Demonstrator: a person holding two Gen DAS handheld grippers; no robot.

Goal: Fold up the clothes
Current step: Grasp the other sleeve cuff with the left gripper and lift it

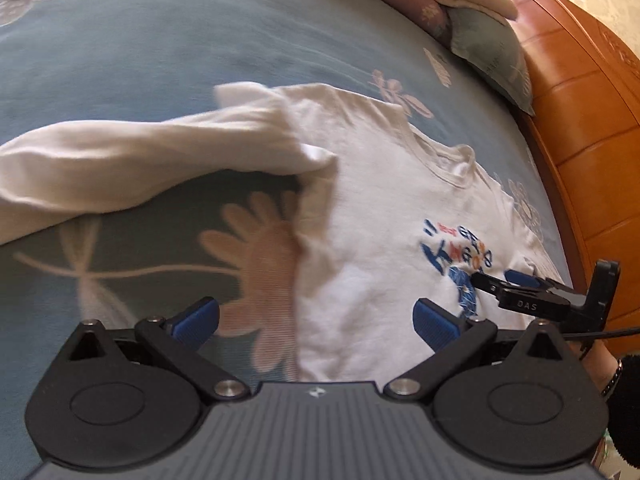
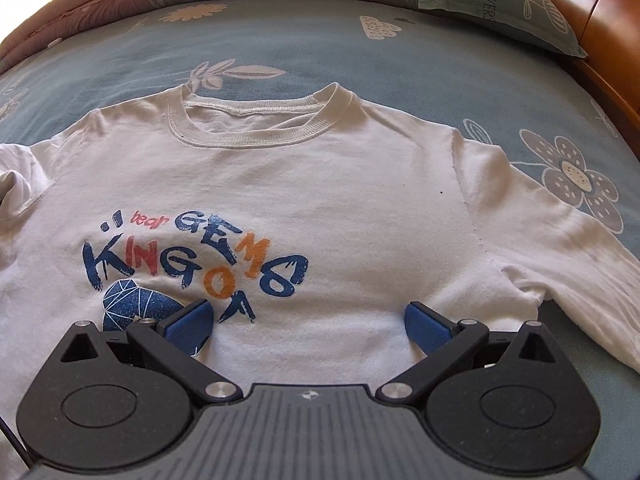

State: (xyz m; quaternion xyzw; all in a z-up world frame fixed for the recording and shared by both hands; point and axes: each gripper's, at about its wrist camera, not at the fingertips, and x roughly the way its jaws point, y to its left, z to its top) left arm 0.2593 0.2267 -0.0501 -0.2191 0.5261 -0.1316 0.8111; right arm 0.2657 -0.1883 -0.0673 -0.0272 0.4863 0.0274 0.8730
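White long-sleeved shirt lies flat on the bed; left hand-held gripper released, right hand-held gripper released above it.

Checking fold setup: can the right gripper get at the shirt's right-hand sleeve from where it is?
Probably yes. The right gripper is open over the white long-sleeve shirt, and the sleeve lies flat on the bedsheet beside it, with nothing lying across it.

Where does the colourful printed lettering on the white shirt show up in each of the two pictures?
Left wrist view: the blue, red and orange printed lettering sits right of centre, small and blurred.
Right wrist view: it sits left of centre, large and sharp.
Shared landmark: the shirt's ribbed round collar.
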